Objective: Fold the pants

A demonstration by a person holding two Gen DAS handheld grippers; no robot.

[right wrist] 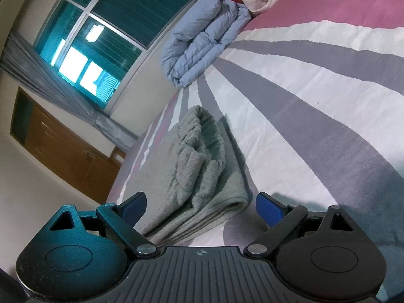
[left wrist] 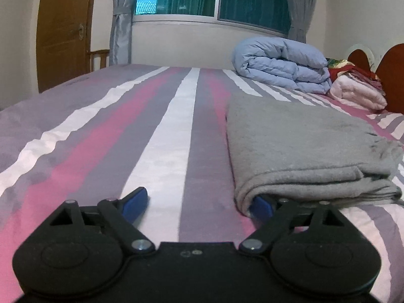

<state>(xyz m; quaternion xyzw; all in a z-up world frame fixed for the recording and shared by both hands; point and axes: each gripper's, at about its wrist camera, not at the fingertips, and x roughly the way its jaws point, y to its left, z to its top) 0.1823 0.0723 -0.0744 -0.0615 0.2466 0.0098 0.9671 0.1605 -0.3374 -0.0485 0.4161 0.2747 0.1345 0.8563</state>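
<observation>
- The striped bed sheet (left wrist: 161, 136) is my work surface. It lies flat and smooth around the garment, and I should keep it that way by not dragging the tips across it.
- A rolled blue duvet (left wrist: 280, 65) sits well apart at the far side, out of my path.
- The grey pants (left wrist: 298, 141) lie on the sheet already folded into a layered, compact stack. I judge the task near its end, with only tidying or one last fold left.
- The left gripper (left wrist: 199, 202) stands wide apart at the stack's near corner. Its right-hand finger (left wrist: 262, 205) is tucked just under the folded edge; the other rests over bare sheet. Nothing is clamped.
- The right gripper (right wrist: 202, 208) also stands wide apart, with the near end of the stack lying loose between its tips.
- For any further fold, I should pinch every layer at the edge together before lifting, or the upper layers may slide off.
</observation>
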